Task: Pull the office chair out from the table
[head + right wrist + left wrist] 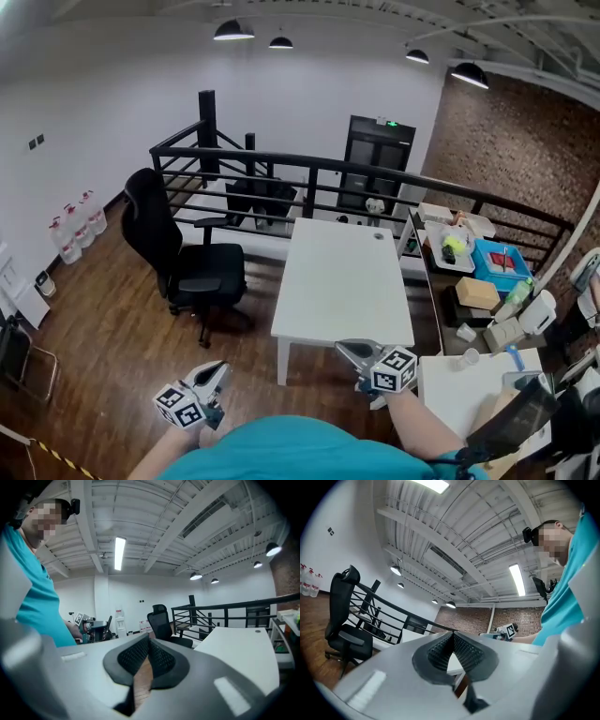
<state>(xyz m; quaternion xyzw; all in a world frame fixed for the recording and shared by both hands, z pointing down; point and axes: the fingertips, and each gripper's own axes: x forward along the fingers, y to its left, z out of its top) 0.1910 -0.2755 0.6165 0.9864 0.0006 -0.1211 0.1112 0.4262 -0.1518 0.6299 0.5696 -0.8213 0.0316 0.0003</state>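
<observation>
Holding the left gripper [218, 372] and right gripper [348, 350] fully closed, gripping nothing, before the table's [342, 281] near edge, away from the office chair [187, 264] by its left edge.

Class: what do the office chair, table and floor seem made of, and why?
Office chair: probably black fabric or mesh, matt, no shine. Table: white painted or laminated board, smooth and even. Floor: brown wood or wood-look planks, visible seams.
</observation>
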